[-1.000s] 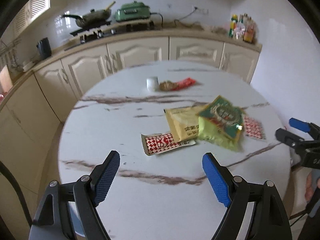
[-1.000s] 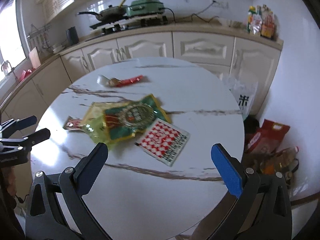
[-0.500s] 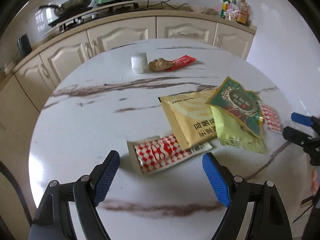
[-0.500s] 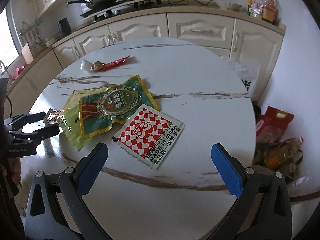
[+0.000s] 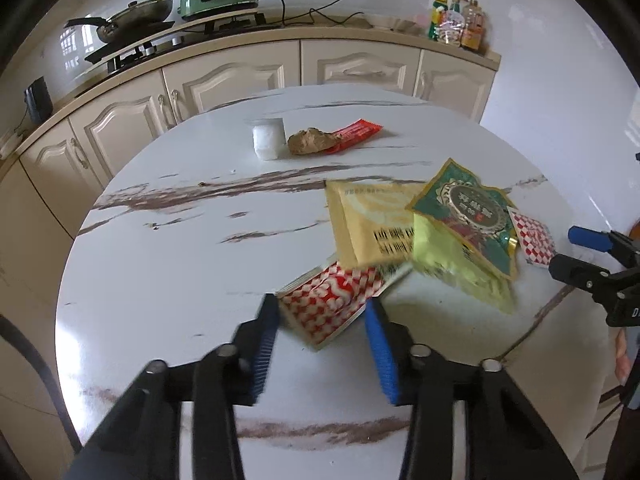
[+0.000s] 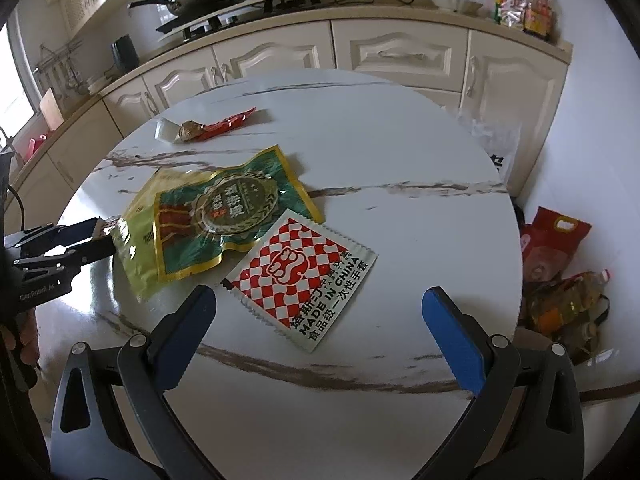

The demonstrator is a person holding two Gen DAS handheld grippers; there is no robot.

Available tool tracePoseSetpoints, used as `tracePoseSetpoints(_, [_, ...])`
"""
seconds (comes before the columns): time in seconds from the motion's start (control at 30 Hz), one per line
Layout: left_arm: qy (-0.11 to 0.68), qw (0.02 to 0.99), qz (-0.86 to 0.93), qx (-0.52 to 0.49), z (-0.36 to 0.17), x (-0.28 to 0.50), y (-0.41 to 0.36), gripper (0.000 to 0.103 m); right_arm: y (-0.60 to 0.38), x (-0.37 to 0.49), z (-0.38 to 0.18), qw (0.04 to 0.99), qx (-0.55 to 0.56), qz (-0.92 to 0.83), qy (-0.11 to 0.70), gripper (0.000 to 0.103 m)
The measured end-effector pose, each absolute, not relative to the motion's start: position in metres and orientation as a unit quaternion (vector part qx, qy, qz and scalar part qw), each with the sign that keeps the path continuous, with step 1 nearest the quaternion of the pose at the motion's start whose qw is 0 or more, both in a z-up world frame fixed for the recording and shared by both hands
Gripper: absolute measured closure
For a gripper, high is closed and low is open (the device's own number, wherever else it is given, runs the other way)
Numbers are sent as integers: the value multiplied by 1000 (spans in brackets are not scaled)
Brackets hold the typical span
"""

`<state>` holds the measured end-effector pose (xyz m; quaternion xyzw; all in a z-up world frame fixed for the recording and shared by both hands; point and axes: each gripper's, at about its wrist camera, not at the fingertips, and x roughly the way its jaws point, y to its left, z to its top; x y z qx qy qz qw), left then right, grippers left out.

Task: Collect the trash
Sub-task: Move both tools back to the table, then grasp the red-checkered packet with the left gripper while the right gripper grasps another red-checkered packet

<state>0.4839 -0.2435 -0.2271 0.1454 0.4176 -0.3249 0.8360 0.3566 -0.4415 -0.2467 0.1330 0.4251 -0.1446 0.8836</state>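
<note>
Trash lies on a round white marble table [image 5: 168, 272]. My left gripper [image 5: 322, 316] has its jaws narrowed around a red-and-white checkered packet [image 5: 328, 304], which is bowed up between them. A yellow pouch [image 5: 368, 220] overlaps that packet, and a green-and-gold bag [image 5: 468, 216] [image 6: 216, 216] lies over the pouch. My right gripper [image 6: 320, 320] is open and empty just in front of a second checkered packet [image 6: 304, 276]. Farther back lie a red wrapper [image 5: 356, 132] [image 6: 224, 122], a brown lump [image 5: 312, 142] and a small white cup [image 5: 268, 138].
Cream kitchen cabinets [image 5: 232, 76] curve behind the table, with a wok and green cooker on the counter. Bottles stand at the counter's right end [image 6: 520, 4]. A white plastic bag [image 6: 492, 140] and a red bag [image 6: 556, 240] sit on the floor at the right.
My left gripper has moved forward to the near checkered packet and its jaws have closed in on it, buckling it. My right gripper has come closer to the second checkered packet and stays open.
</note>
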Motion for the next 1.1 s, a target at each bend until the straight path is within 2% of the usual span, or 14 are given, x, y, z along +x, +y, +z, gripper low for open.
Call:
tracePoseSetpoints(0.07, [418,837,-322,144,-227,482,-242,78,-441,356,-247,883,135,-144,425,0])
tracePoseSetpoints(0.2, [419,845,-306,132,-225,478,-231,93,-441,356,-245,883,137,-146,424,0])
tracePoseSetpoints(0.43, [431,843,-294,130,-218,465,-205,92,-439,362,-237,888,133,-143,417,0])
tracePoseSetpoints(0.47, [423,844,-301,133,-215,462,-203,85,-440,363,-237,888,135,-142,416,0])
tracePoseSetpoints(0.5, [416,844,-309,137,-211,461,-202,72,-440,363,-237,889,136,-141,415,0])
tracePoseSetpoints(0.53, [402,845,-319,148,-206,459,-203,64,-440,364,-237,888,136,-140,416,0])
tracePoseSetpoints(0.57, [392,845,-328,159,-204,458,-205,48,-440,365,-238,887,137,-142,417,0])
tracePoseSetpoints(0.6, [380,841,-342,176,-203,458,-209,43,-441,365,-239,887,139,-142,417,0])
tracePoseSetpoints(0.83, [377,804,-394,238,-211,474,-240,44,-444,366,-243,883,144,-146,421,0])
tracePoseSetpoints(1.03, [391,781,-418,249,-215,481,-251,46,-444,371,-244,880,144,-148,427,0])
tracePoseSetpoints(1.1, [395,782,-419,241,-213,485,-253,70,-443,375,-247,878,142,-150,432,0])
